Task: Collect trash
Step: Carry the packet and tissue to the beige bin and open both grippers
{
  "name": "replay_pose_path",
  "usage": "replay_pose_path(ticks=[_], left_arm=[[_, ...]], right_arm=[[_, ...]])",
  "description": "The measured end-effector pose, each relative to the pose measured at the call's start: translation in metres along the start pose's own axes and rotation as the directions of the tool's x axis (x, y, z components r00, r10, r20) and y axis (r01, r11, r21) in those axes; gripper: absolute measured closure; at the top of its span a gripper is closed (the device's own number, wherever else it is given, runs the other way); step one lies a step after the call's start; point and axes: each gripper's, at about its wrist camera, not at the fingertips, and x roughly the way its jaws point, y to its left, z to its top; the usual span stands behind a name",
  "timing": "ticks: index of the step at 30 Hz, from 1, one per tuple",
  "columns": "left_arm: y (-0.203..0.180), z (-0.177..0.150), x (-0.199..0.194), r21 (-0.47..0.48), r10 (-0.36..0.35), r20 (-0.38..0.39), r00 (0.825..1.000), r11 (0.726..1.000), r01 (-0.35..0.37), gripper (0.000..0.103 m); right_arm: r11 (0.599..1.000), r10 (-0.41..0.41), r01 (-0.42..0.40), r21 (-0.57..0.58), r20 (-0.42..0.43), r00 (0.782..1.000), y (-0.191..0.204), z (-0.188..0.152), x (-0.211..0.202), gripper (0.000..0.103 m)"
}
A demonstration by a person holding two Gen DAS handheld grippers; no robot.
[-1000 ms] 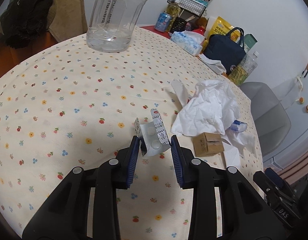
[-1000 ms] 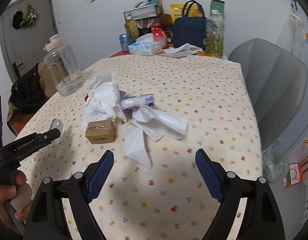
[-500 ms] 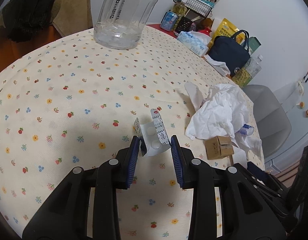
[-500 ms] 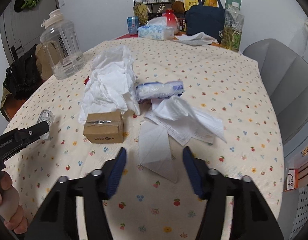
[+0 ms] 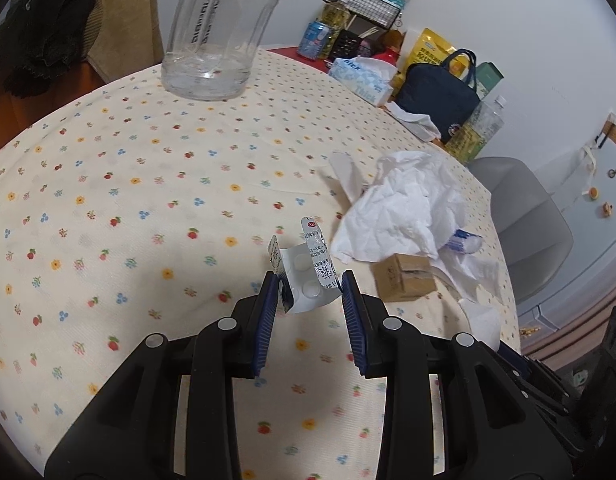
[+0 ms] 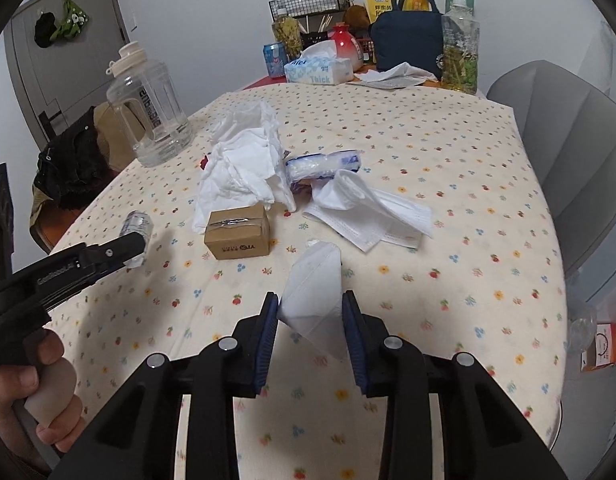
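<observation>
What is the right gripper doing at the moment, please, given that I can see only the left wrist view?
Observer: The right gripper has just been closing its jaws, and its pads now press on both sides of the folded white tissue.
Operator: Thank you. Is any other trash lying just beyond that tissue?
Observer: Yes, a white face mask lies spread out beyond it, without touching it.
Operator: And is the water jug capped? Its top is cut off in my view.
Observer: It is: the clear water jug carries a pale lid.
</observation>
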Motion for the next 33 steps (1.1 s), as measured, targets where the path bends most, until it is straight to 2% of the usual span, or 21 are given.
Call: replay_pose_path(ticks=[14, 21, 26, 33], left_arm=[[-0.075, -0.022, -0.004, 0.139, -0.055, -0.018, 0.998, 0.989, 0.057, 0.07], [-0.125, -0.037, 0.004, 0.238, -0.087, -0.052, 0.995, 0.966, 0.097, 0.07], [-0.164, -0.043, 0.01, 0.302, -0.116, -0.074, 0.991, 0.944, 0.133, 0.07], [-0.222, -0.061, 0.024, 0.38, -0.147, -0.117, 0.982, 0.907, 0.181, 0.07]], right_arm=[[0.992, -0.049, 0.038, 0.121, 0.088, 0.995, -0.061, -0.026, -0.06, 0.07], [0.976, -0.106, 0.085, 0.2, 0.097, 0.99, -0.105, -0.044, -0.076, 0.07], [0.951, -0.163, 0.126, 0.281, 0.111, 0.98, -0.142, -0.057, -0.091, 0.07], [0.891, -0.252, 0.185, 0.414, 0.113, 0.961, -0.207, -0.083, -0.113, 0.07]])
